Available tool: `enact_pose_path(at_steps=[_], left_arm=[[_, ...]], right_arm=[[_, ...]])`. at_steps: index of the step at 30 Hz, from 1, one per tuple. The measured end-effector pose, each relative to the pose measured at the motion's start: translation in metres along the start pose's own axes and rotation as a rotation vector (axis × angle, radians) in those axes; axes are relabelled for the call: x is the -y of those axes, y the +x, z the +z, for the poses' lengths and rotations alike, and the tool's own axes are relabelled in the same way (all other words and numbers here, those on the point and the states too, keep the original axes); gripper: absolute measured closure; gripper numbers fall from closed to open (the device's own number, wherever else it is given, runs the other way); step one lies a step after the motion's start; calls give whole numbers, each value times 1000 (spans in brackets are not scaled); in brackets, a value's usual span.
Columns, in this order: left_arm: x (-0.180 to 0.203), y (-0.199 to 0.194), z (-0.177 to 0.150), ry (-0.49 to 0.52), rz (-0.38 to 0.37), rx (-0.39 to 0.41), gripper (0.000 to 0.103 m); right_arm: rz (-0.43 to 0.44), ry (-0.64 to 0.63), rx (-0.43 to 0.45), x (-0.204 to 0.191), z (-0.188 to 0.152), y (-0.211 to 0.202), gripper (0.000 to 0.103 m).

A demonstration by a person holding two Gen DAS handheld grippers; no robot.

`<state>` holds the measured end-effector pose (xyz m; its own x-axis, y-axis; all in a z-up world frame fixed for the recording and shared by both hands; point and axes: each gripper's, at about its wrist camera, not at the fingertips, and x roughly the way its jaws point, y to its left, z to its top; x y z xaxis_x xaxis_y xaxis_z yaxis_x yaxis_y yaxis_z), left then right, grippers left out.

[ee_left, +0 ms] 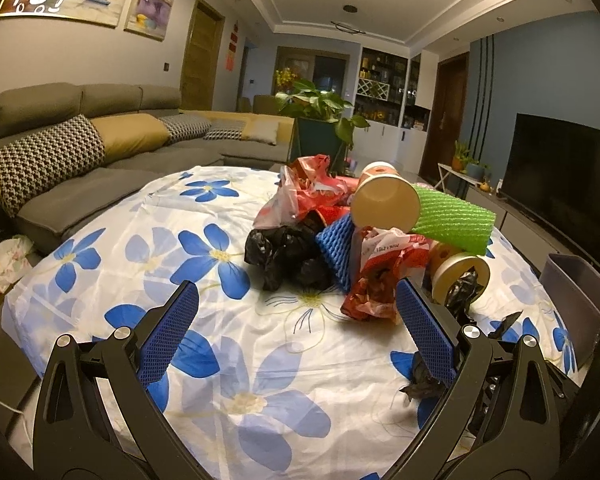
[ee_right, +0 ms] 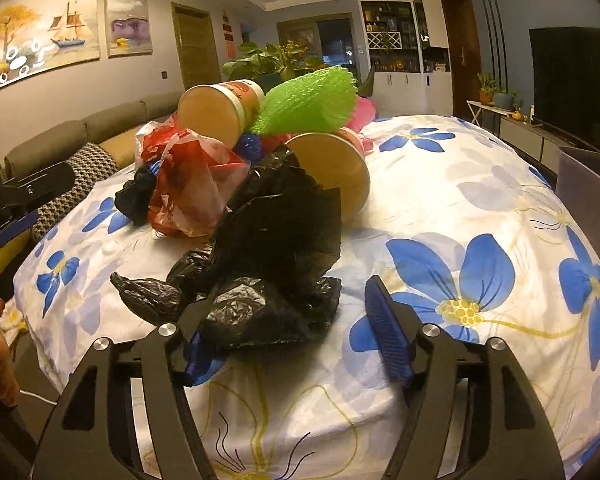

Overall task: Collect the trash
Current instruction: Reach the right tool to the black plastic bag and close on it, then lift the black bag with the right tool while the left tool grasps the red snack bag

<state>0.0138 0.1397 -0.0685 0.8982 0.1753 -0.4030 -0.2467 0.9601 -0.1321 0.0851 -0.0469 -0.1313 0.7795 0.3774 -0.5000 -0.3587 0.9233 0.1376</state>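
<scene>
The right gripper [ee_right: 296, 320] has its jaws open around a crumpled black bag [ee_right: 260, 264] on the worktop [ee_right: 440, 184] — best pushed deeper before closing. The left gripper [ee_left: 300, 332] gapes empty; the trash pile [ee_left: 364, 220] lies just ahead, a gray bin [ee_left: 576, 300] to the right.

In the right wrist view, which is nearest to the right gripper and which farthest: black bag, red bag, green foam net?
1. Black bag: between the right gripper's open jaws, against the left pad.
2. Red bag: behind it, left.
3. Green foam net: atop the pile, farthest.
</scene>
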Motion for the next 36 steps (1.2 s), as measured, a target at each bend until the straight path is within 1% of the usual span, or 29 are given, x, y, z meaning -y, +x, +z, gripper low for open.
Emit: enact_pose_path(at_steps=[4, 5, 6, 7, 9, 10, 12, 13, 15, 23, 25, 26, 27, 28, 30, 31, 32, 33, 35, 36], left_arm=[[3, 5, -1, 8, 0, -5, 6], [4, 5, -1, 12, 2, -6, 6], [4, 6, -1, 15, 4, -6, 6], [5, 7, -1, 17, 5, -5, 6], [5, 8, -1, 19, 6, -4, 6], [5, 9, 0, 20, 6, -4, 6], [7, 12, 0, 24, 1, -5, 6], [8, 13, 0, 26, -1, -6, 6], [12, 15, 0, 32, -19, -6, 10], [35, 41, 3, 67, -106, -12, 20], [43, 52, 2, 83, -134, -27, 27], [45, 57, 2, 90, -141, -40, 34], [48, 65, 2, 95, -146, -65, 40], [49, 70, 1, 94, -158, -86, 43], [48, 79, 0, 86, -176, -126, 60], [48, 81, -2, 81, -186, -138, 63], [48, 81, -3, 79, -193, -141, 66], [47, 78, -4, 81, -193, -133, 70], [47, 73, -4, 94, -200, -122, 75], [48, 71, -5, 100, -202, -116, 79]], right_arm=[[15, -23, 18, -4, -3, -2, 36], [32, -17, 20, -4, -3, -3, 40], [60, -9, 15, -3, -3, -3, 49], [78, -11, 14, -4, -3, -4, 53], [92, -44, 20, -10, -3, -7, 69], [91, -60, 23, -14, -2, -6, 74], [94, -91, 28, -19, -3, -9, 88], [94, -97, 28, -21, -3, -10, 90], [90, -107, 33, -21, -3, -14, 96], [33, -92, 91, -7, 4, -41, 97], [16, -78, 102, 0, 8, -47, 97], [11, -73, 106, 3, 9, -50, 97], [7, -69, 109, 6, 10, -52, 97], [0, -69, 111, 8, 11, -54, 97], [-8, -67, 115, 11, 12, -57, 97], [-12, -67, 116, 11, 12, -57, 97], [-17, -66, 118, 12, 12, -59, 97], [-21, -64, 120, 14, 13, -59, 97], [-24, -55, 125, 15, 14, -61, 97], [-27, -51, 127, 16, 15, -62, 97]])
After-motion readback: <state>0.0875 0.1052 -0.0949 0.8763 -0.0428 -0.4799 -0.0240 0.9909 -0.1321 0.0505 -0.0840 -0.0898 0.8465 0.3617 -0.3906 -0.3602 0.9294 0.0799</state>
